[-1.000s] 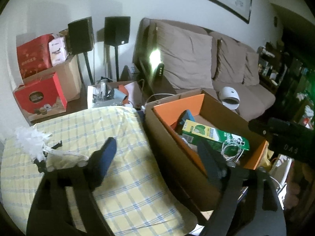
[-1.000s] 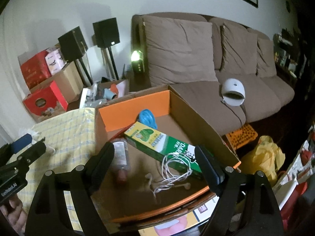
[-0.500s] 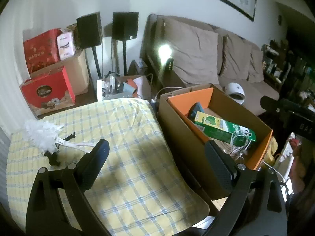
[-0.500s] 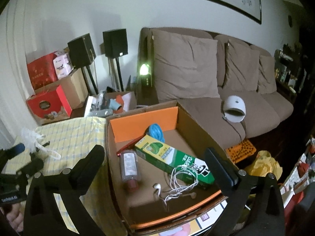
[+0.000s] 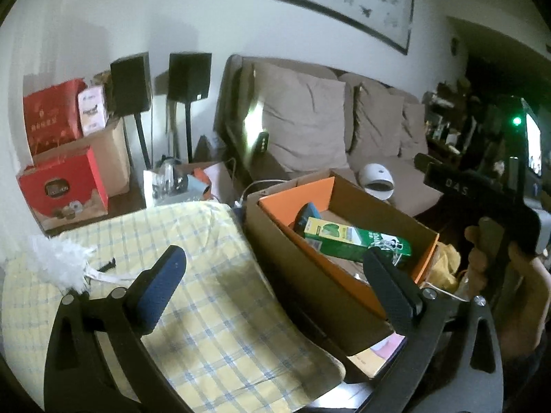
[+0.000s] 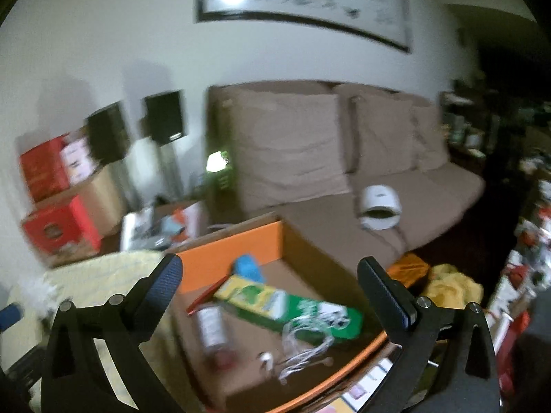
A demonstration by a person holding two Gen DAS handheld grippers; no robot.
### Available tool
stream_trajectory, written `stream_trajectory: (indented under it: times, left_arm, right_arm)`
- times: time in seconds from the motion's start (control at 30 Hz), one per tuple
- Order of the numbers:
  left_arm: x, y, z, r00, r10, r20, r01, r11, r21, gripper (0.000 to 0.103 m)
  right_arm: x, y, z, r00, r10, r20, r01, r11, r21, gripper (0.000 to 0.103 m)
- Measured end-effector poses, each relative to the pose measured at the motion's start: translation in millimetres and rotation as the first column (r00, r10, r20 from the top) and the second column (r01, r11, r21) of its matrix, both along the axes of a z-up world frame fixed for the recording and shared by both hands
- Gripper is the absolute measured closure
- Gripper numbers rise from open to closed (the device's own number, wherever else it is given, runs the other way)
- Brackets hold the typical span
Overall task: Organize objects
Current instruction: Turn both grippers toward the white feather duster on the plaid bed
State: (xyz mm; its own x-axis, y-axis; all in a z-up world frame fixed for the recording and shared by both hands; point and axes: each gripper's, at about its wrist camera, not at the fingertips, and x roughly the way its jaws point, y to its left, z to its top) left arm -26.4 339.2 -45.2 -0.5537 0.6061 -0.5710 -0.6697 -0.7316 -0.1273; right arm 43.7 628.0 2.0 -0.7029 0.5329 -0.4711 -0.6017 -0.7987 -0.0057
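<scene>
The left hand-held gripper (image 5: 275,289) is opening wide with nothing in it. The right hand-held gripper (image 6: 270,287) is spread wide and empty too. The long green and yellow carton (image 6: 286,304) lies inside the brown cardboard box with orange flaps (image 6: 227,258), beside tangled white earphones (image 6: 303,347).

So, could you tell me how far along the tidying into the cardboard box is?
Done: the cardboard box holds a green carton, bottle, earphones and a blue item. In hand: nothing; the left gripper, jaws opening, and the right gripper are empty. Left: the white feather duster on the checked cloth.
</scene>
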Motion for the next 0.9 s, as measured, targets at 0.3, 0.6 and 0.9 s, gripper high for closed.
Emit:
stream_trajectory:
  times: [0.3,0.6,0.9]
  left_arm:
    - [1.7,-1.3,-0.7,0.996,0.057,-0.073,-0.062,0.995,-0.075,0.000]
    - [-1.6,-6.0,-9.1,0.994,0.065,-0.085,-0.074,0.991,-0.115,0.000]
    - [-18.1,-17.6,-16.3,0.994,0.095,-0.053,-0.100,0.989,-0.105,0.000]
  right_arm:
    - [8.3,-13.3,10.4,0.999,0.027,-0.038,-0.023,0.995,0.099,0.001]
    - [10.0,-29.8,8.2,0.968,0.223,-0.118,-0.219,0.975,0.045,0.000]
    - [7.1,-45.3,-0.2,0.981,0.151,-0.120,-0.126,0.973,0.192,0.000]
